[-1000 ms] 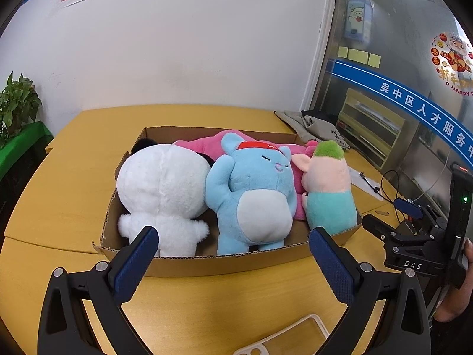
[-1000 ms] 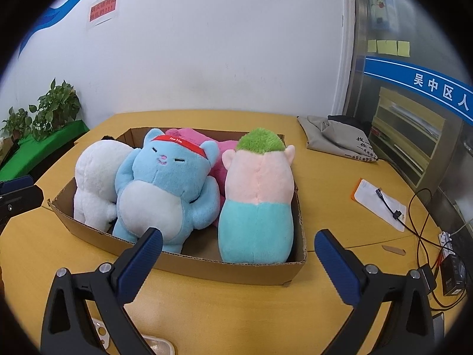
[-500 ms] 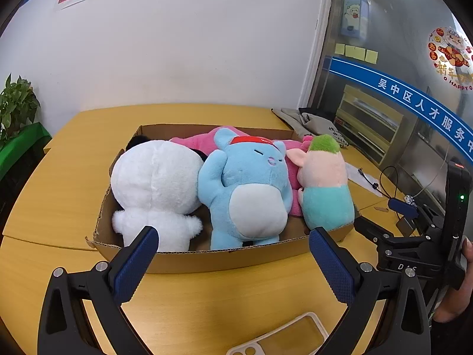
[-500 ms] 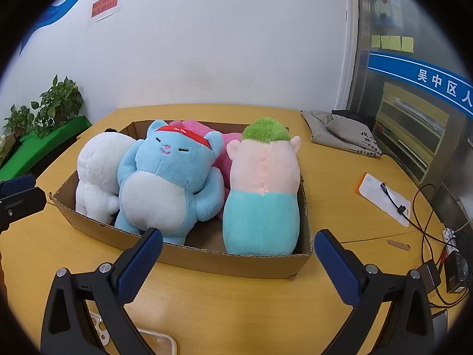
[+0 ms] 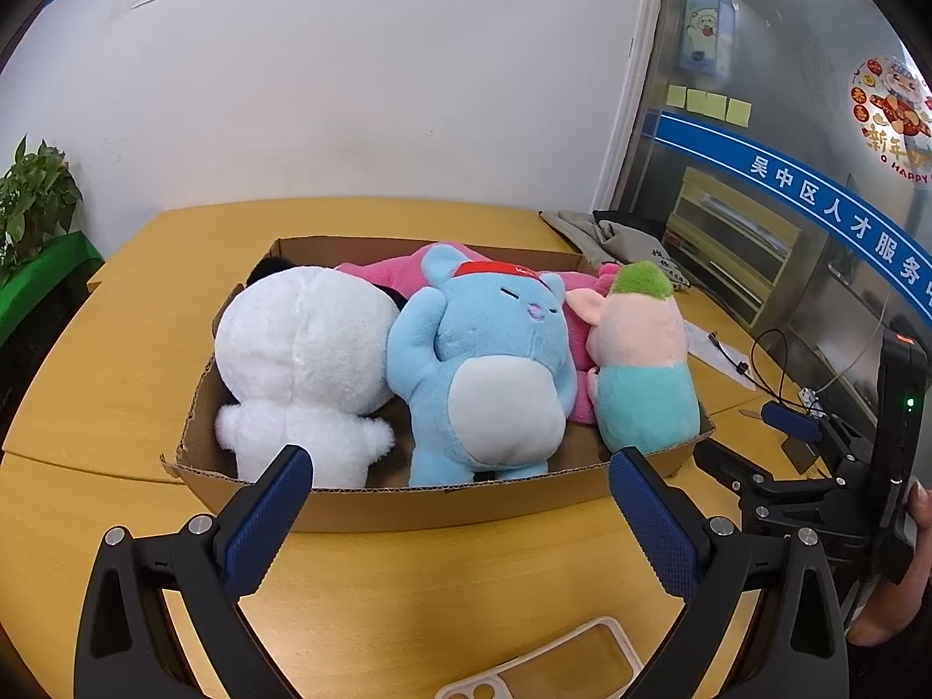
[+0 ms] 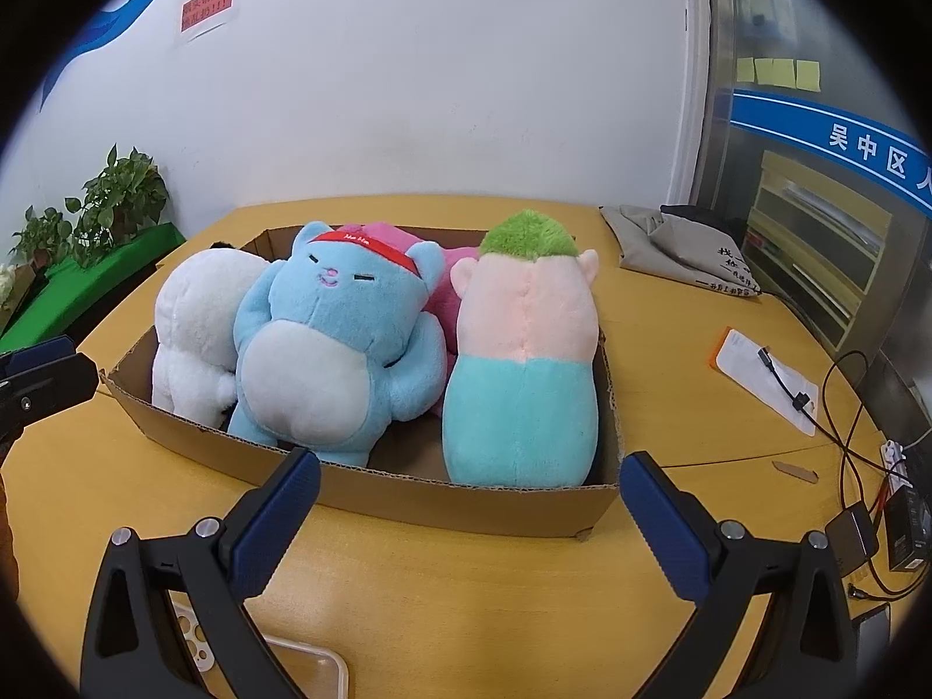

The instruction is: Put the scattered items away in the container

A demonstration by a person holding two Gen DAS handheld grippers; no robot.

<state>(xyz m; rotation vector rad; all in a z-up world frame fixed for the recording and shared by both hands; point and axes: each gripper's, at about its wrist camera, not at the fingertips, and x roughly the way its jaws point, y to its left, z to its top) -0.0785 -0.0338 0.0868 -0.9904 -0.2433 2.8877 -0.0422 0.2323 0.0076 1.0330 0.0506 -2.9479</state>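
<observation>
A white office wall with a red notice stands behind a yellow wooden table (image 5: 116,384), with a glass partition to my right and potted greenery off to my left. Straight ahead of both my claws sits the cardboard box (image 5: 408,504), its near wall just beyond my fingertips.

My left gripper (image 5: 460,515) is spread wide and holds nothing; my right gripper (image 6: 469,515) is likewise apart and empty. In the left wrist view, the right gripper shows at the far right edge, beside the box's corner, held in a hand (image 5: 917,504).

Inside the box, ahead of me, four plush toys are packed side by side: a white plush (image 5: 303,361) to the left, a blue bear with a red headband (image 5: 495,367) in the middle, a green-tufted piglet in teal (image 5: 641,367) to the right, and a pink plush (image 5: 396,271) lying behind them, mostly hidden.

Over the last second both claws have drawn back and risen a little, so the box now sits lower and farther ahead in each view, and more bare table shows between me and it. The toys have not shifted. I read that as a retreat after the last placement, with the plush toys all stowed.

Below my claws, nearest to me, a clear phone case (image 5: 547,667) lies on the table. It may be one more scattered item, though only its edge shows and I can't be sure it belongs to the job. The grey cloth bag (image 6: 681,256), paper and cables far right look like office clutter.
</observation>
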